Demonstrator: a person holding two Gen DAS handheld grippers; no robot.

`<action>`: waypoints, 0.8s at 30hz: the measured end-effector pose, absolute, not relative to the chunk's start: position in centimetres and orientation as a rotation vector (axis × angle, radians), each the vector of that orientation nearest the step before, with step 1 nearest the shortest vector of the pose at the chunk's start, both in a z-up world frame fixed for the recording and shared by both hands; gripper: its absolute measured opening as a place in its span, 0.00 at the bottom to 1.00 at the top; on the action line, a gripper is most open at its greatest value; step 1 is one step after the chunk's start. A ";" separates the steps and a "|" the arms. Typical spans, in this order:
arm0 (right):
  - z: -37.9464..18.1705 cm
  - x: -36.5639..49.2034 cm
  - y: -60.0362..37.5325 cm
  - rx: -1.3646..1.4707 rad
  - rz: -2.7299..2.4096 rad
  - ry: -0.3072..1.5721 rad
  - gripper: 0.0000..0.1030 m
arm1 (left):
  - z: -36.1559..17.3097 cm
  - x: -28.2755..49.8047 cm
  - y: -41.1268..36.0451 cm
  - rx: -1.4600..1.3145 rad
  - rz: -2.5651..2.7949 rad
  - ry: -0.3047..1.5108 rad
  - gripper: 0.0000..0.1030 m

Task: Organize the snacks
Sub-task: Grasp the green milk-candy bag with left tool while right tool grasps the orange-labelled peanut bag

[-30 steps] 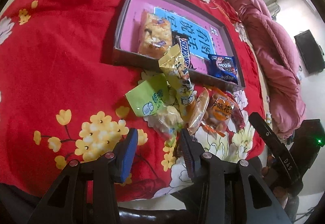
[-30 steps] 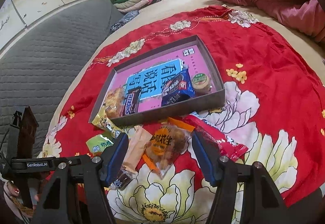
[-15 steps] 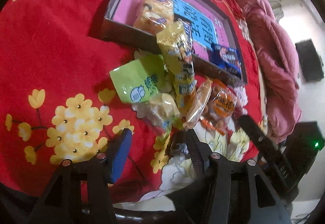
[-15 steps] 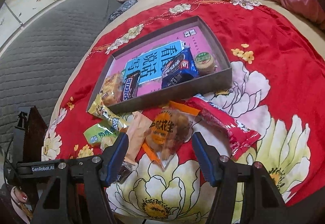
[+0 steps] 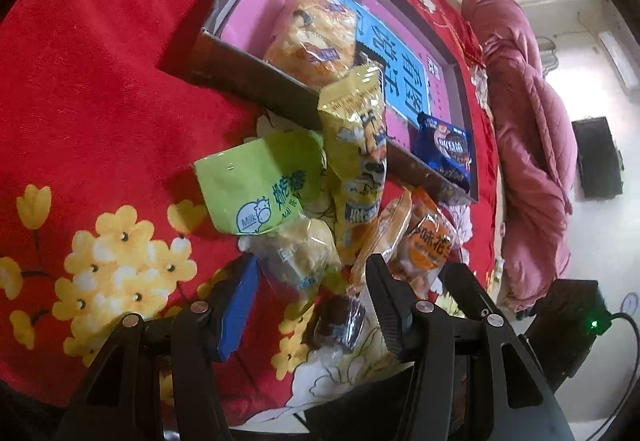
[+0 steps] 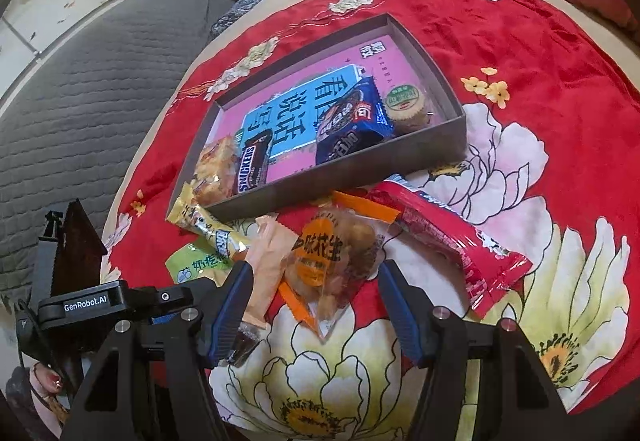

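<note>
both jaws apart | left gripper (image 5: 308, 293) moved closer, straddling clear snack bag (image 5: 298, 261) | right gripper (image 6: 314, 301) nearer peanut pack (image 6: 332, 253)

The left gripper (image 5: 310, 283) hangs low with its fingers spread wide apart, nothing clamped between them. The right gripper (image 6: 316, 291) is likewise wide open. A hand (image 6: 48, 387) with painted nails holds the left gripper's handle.

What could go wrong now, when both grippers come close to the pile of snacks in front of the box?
The left gripper is open around a clear packet that overlaps the green milk-candy packet and the yellow stick packet; closing may pinch or drag a neighbour. The right gripper, open over the peanut packet, may also catch the peach wrapper.
</note>
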State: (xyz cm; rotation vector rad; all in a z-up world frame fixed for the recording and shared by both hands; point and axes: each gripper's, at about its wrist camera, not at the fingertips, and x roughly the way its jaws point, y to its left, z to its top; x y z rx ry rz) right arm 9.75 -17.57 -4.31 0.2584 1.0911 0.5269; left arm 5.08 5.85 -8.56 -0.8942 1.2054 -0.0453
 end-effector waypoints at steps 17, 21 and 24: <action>-6.9 11.8 -17.0 0.342 0.514 1.160 0.63 | -9.2 6.2 5.9 -0.890 -0.029 1.186 0.55; -7.1 11.9 -16.3 0.319 0.525 1.153 0.62 | -9.4 6.4 5.9 -0.889 -0.029 1.181 0.55; -7.1 12.0 -15.9 0.296 0.534 1.148 0.55 | -9.6 6.5 6.0 -0.899 -0.029 1.175 0.55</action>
